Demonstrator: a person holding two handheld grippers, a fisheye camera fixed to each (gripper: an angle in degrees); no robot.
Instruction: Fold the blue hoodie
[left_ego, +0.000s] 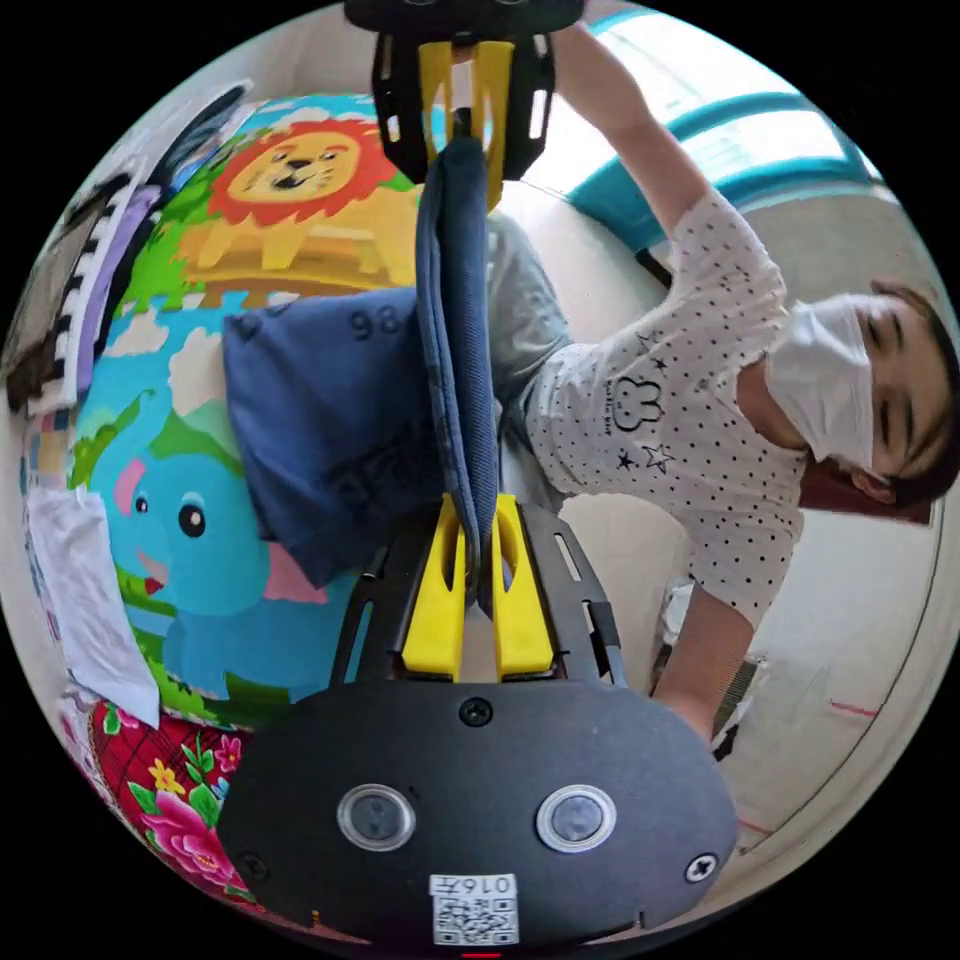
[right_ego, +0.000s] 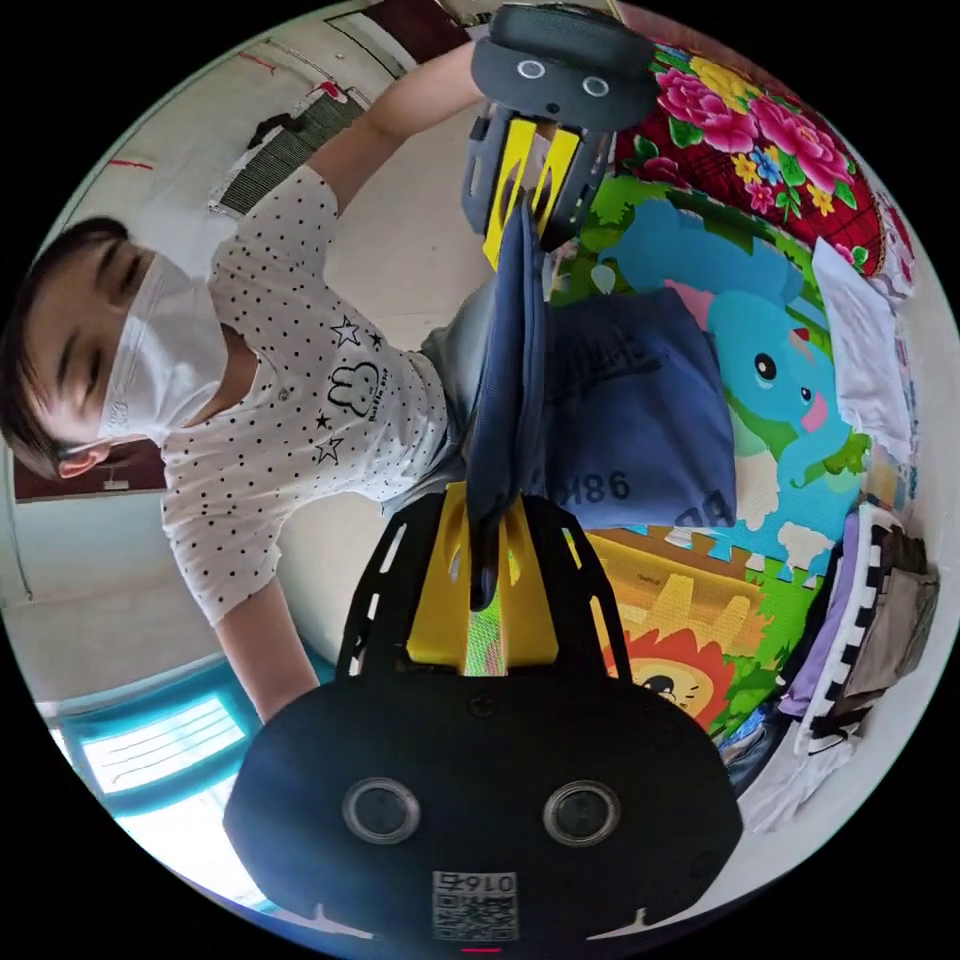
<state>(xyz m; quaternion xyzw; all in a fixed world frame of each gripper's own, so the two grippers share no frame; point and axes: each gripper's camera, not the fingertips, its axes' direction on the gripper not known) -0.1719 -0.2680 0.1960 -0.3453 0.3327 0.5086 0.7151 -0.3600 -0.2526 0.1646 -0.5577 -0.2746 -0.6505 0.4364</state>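
Left claw (left_ego: 478, 575) and right claw (right_ego: 487, 570) both clamped one edge of the blue hoodie (left_ego: 340, 420), stretched between them above the play mat (left_ego: 200, 560). Soft, floppy, fairly thick; edge grips looked right.

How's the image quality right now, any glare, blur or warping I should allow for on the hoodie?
Left gripper view: sharp; the blue hoodie is evenly lit, the window area is blown out, and fisheye bends the play mat at the rim. Right gripper view: equally sharp, the same curving toward the edges, the window overexposed.
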